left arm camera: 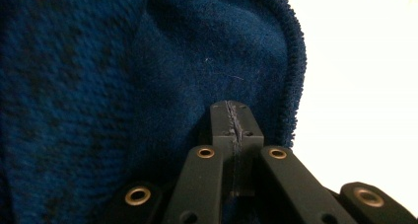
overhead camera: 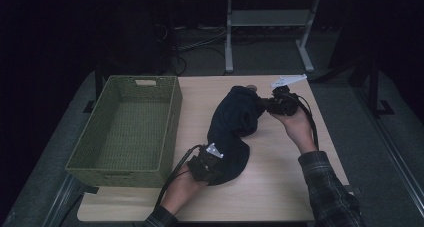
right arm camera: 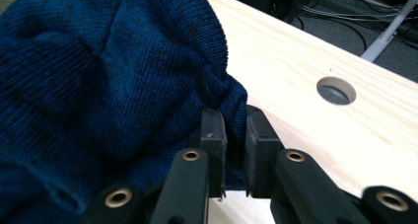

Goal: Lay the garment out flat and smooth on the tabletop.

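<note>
A dark blue knitted garment (overhead camera: pixel 232 129) lies bunched along the middle of the wooden table (overhead camera: pixel 280 187). My left gripper (overhead camera: pixel 212 164) holds its near end, jaws pressed together on a thin fold of the knit (left arm camera: pixel 148 76). At the far right end, my right gripper (overhead camera: pixel 267 106) is shut on a bunched edge of the same garment (right arm camera: pixel 98 86), which fills the narrow gap between its pads (right arm camera: pixel 213 130) and lifts that end a little off the table.
A green woven basket (overhead camera: pixel 172 117) stands empty on the left side of the table. A round cable hole (right arm camera: pixel 336 91) is in the tabletop beyond the right gripper. A metal table frame (overhead camera: pixel 229 37) stands on the floor behind.
</note>
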{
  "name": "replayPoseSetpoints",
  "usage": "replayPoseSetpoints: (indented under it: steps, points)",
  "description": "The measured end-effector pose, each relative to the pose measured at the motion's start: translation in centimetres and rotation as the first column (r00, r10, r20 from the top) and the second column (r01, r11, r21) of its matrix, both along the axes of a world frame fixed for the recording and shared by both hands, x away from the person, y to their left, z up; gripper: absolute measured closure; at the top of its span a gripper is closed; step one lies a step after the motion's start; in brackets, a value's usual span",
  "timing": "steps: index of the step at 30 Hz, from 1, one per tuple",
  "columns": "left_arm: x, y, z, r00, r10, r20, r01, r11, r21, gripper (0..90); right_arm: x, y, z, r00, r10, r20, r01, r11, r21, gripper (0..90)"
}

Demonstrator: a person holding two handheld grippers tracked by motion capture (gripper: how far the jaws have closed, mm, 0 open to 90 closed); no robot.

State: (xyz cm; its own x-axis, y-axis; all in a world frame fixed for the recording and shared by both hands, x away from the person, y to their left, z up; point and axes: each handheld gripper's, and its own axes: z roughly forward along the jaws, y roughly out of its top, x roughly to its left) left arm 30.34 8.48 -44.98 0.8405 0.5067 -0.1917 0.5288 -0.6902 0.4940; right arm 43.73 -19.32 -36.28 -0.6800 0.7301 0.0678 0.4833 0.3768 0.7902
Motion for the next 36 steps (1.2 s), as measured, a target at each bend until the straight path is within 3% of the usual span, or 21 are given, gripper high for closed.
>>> replayPoseSetpoints:
  steps: [8,15,17,18,19,21,28,32,33,36]
  points:
    - [0.0,0.0,0.0,1.0,-0.003,-0.002,0.003,1.0,0.0,90.0,3.1,2.1,0.5,0.9999,-0.007,-0.014,0.007,0.9995,-0.029,80.9]
    - [0.1,0.1,0.0,1.0,-0.006,-0.005,0.006,1.0,-0.001,90.0,5.5,3.9,-0.1,0.9991,-0.011,-0.04,0.01,0.9993,-0.037,80.5]
    - [0.1,0.1,0.0,0.9999,-0.006,-0.009,0.006,1.0,-0.005,90.0,5.7,4.3,-0.5,0.9992,-0.004,-0.041,0.003,0.9995,-0.033,74.7]
    - [0.1,0.1,0.0,0.9999,-0.002,-0.013,0.002,0.9999,-0.013,90.0,5.6,4.5,-0.7,0.9989,-0.001,-0.046,0.0,0.9995,-0.032,66.7]
    - [0.1,0.1,-0.1,0.9999,-0.003,-0.014,0.003,0.9999,-0.014,90.0,5.5,4.6,-0.8,0.999,0.0,-0.045,-0.001,0.9996,-0.03,61.6]
    - [0.2,0.2,-0.1,0.9998,-0.005,-0.018,0.004,0.9999,-0.016,90.0,5.0,4.4,-0.9,0.9988,0.015,-0.046,-0.015,0.9999,-0.004,60.4]
    - [0.3,0.3,-0.1,0.9997,-0.002,-0.026,0.002,0.9998,-0.02,90.0,2.2,2.7,-1.0,0.9991,0.034,-0.025,-0.034,0.9993,0.013,63.1]
    - [0.4,0.3,-0.2,0.9996,-0.002,-0.028,0.001,0.9996,-0.029,90.0,0.7,1.4,-0.7,0.9996,0.025,-0.015,-0.025,0.9991,0.035,59.4]
    - [0.4,0.4,-0.2,0.9995,-0.001,-0.032,0.0,0.9995,-0.032,90.0,0.2,1.0,-0.7,0.9996,0.025,-0.012,-0.025,0.999,0.037,60.0]
    - [0.4,0.4,-0.2,0.9993,0.003,-0.037,-0.004,0.9992,-0.039,90.0,-1.1,0.3,-1.1,0.9976,0.065,-0.025,-0.063,0.996,0.063,74.6]
